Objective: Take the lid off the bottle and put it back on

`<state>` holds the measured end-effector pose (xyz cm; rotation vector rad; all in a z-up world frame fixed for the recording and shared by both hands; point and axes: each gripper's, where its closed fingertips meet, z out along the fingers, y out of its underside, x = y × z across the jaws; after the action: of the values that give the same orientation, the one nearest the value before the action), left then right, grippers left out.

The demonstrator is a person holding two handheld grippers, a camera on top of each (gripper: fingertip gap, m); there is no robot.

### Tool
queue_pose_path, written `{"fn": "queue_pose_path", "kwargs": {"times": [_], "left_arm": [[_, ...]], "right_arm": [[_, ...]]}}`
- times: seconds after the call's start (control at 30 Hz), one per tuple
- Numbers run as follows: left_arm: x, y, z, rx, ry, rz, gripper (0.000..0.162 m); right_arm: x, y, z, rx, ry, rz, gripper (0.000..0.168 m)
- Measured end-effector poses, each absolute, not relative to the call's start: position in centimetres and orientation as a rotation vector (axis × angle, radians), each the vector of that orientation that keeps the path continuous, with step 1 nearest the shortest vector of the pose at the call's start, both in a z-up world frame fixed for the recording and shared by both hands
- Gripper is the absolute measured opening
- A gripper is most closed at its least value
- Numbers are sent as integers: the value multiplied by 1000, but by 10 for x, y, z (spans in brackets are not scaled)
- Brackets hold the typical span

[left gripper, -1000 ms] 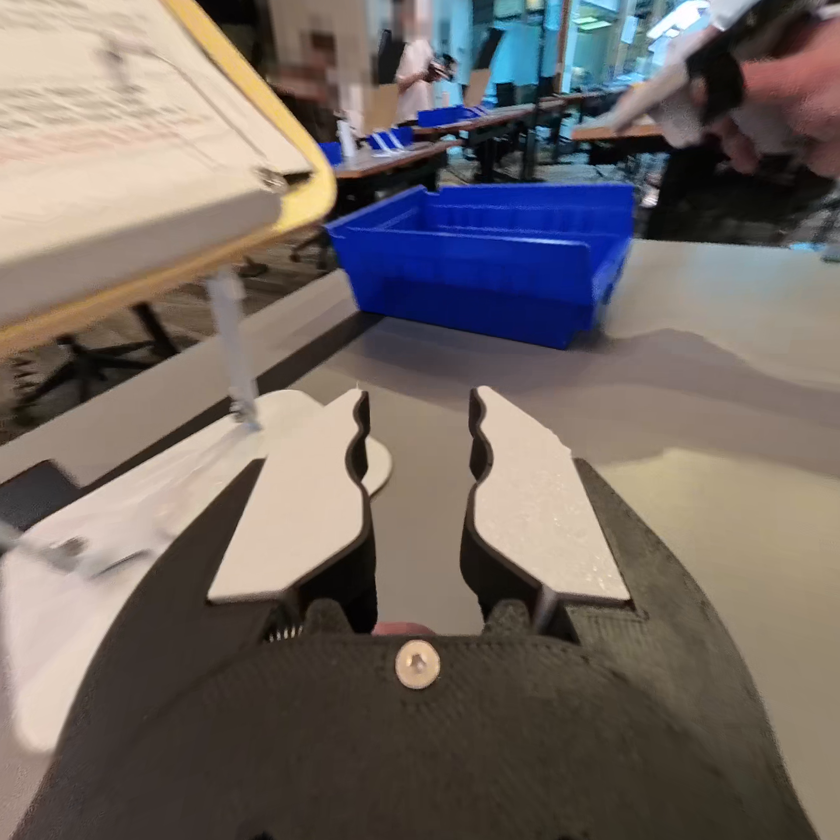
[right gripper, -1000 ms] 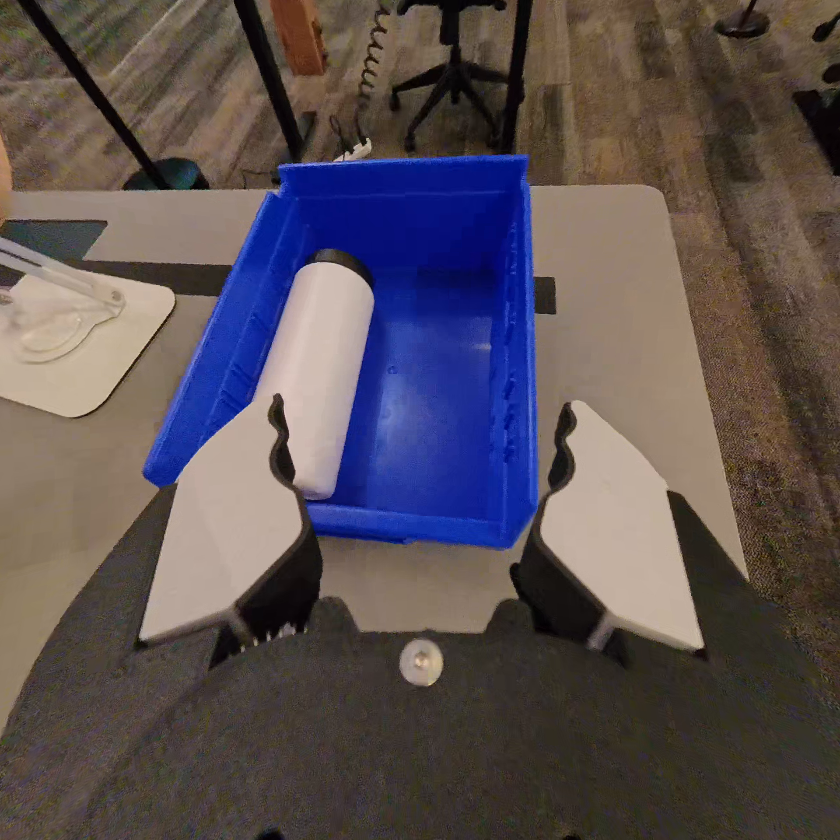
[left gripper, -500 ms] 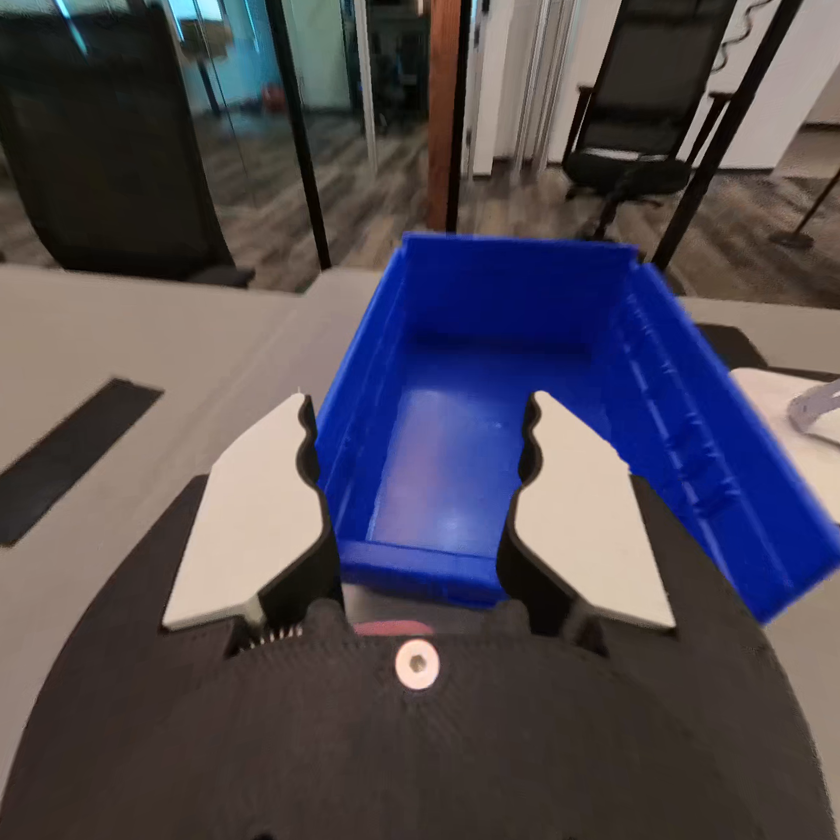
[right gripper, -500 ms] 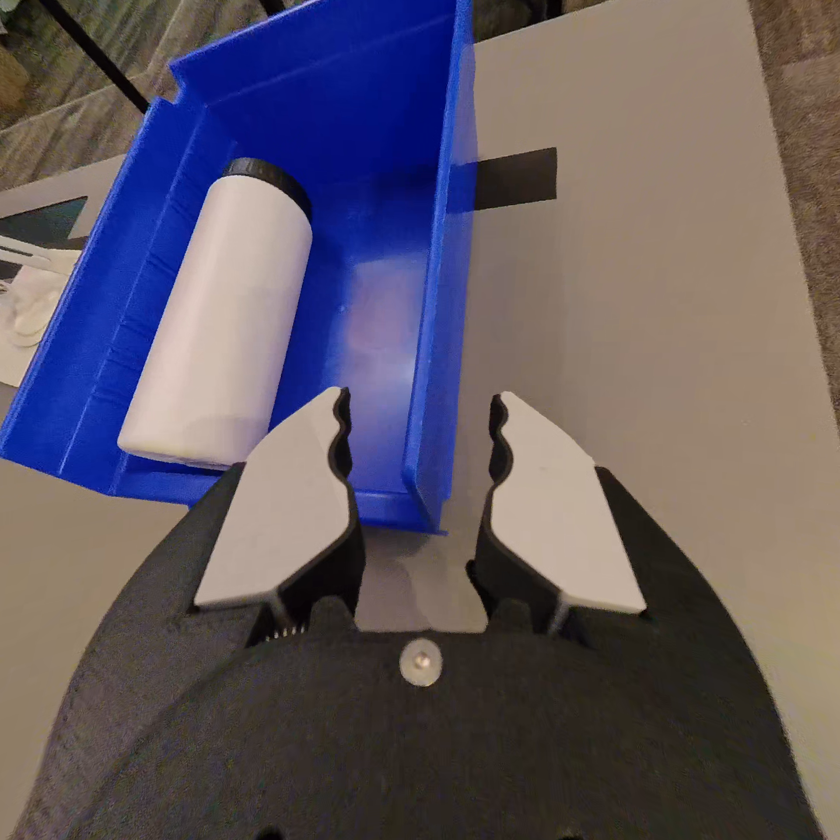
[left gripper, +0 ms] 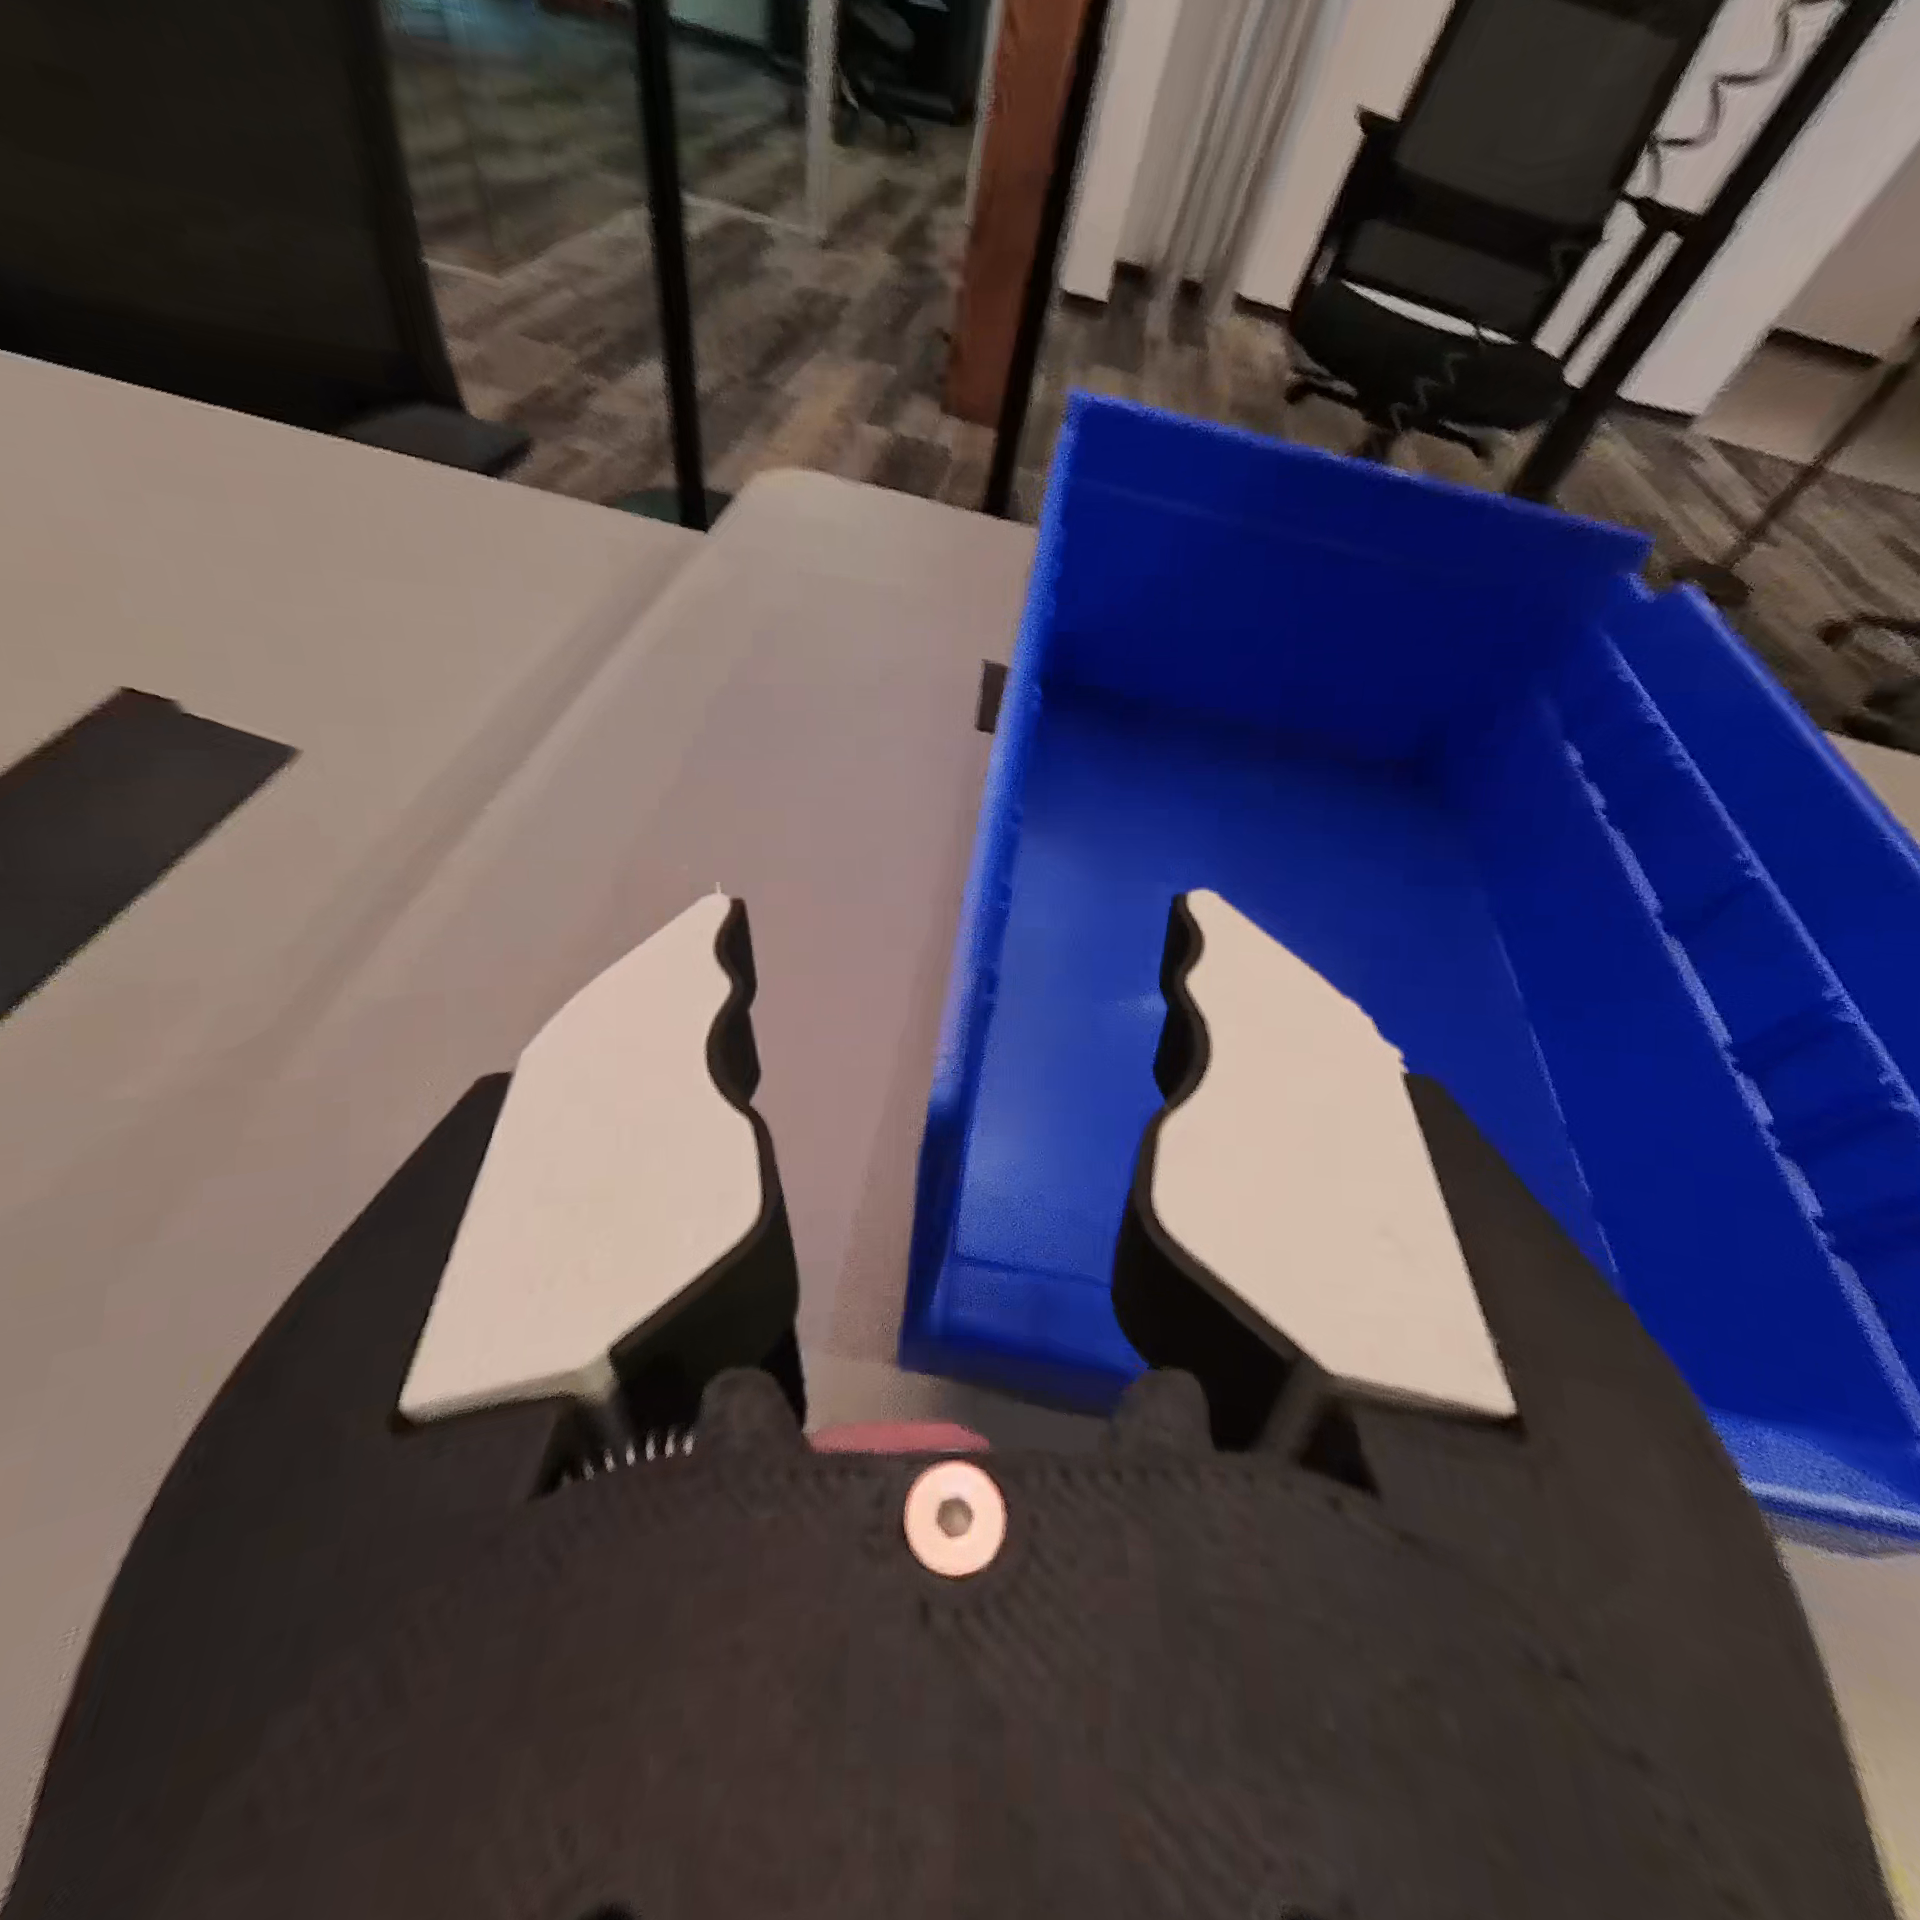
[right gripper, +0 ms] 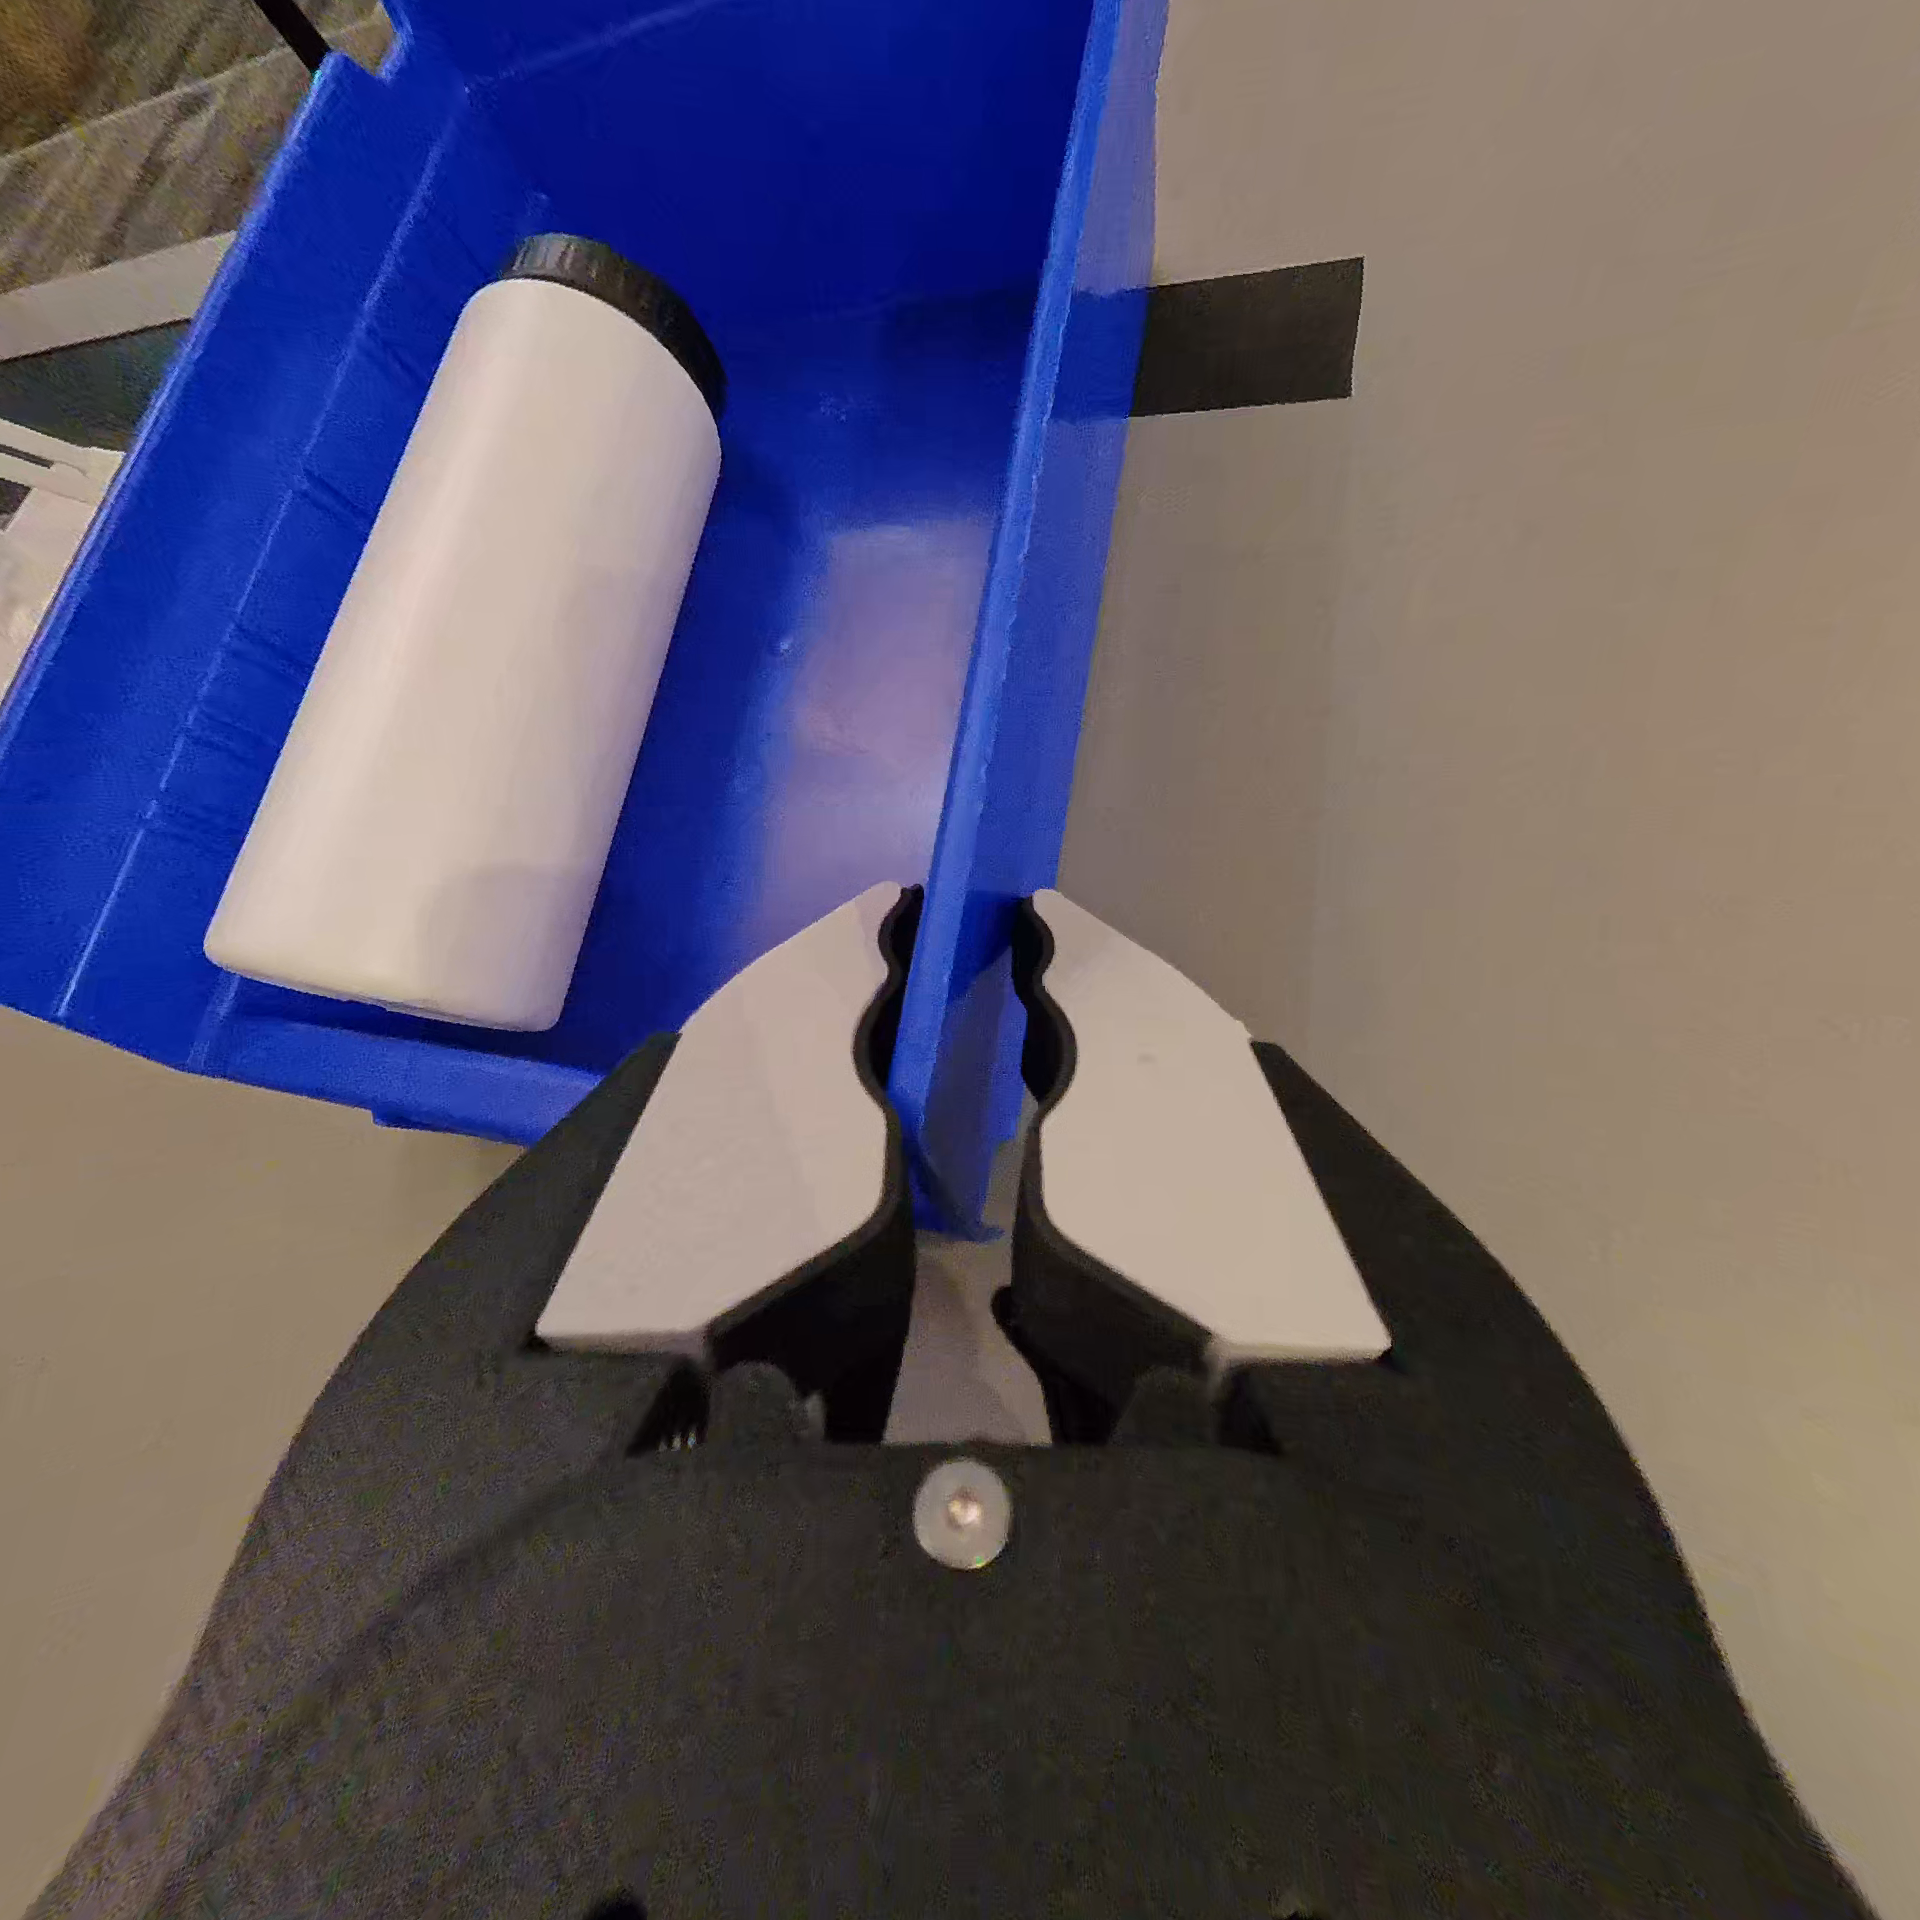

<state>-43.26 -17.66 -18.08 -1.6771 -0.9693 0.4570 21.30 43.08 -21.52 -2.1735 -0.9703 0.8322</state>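
White bottle [right gripper: 468, 665] with black ribbed lid [right gripper: 623, 296], bright blue bin [right gripper: 1039, 623], grey worktop [right gripper: 1507, 727], black tape strip [right gripper: 1257, 332].

Grey table [right gripper: 1558, 675], matte and plain. Directly on it: blue bin [right gripper: 1039, 644] toward the far left in the right wrist view, black tape strip [right gripper: 1252, 338] emerging from under its right wall, white mat [right gripper: 42, 520] just beyond its left side.
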Motion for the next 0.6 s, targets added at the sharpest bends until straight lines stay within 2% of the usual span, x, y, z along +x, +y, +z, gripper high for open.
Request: {"fn": "queue_pose_path", "kwargs": {"times": [0.03, 0.13, 0.17, 0.6], "left_arm": [[-432, -170, -185, -1701, -942, 415, 68], [-431, -157, -198, -1769, -901, 357, 26], [-431, -155, -198, -1761, -884, 333, 4], [-404, -171, -199, -1868, -605, 104, 5]], "right_arm": [[213, 431, -215, -2170, -975, 830, 17], [213, 433, -216, -2164, -1001, 794, 15], [213, 434, -216, -2157, -1016, 774, 13], [218, 420, -218, -2136, -1129, 771, 10]]}}
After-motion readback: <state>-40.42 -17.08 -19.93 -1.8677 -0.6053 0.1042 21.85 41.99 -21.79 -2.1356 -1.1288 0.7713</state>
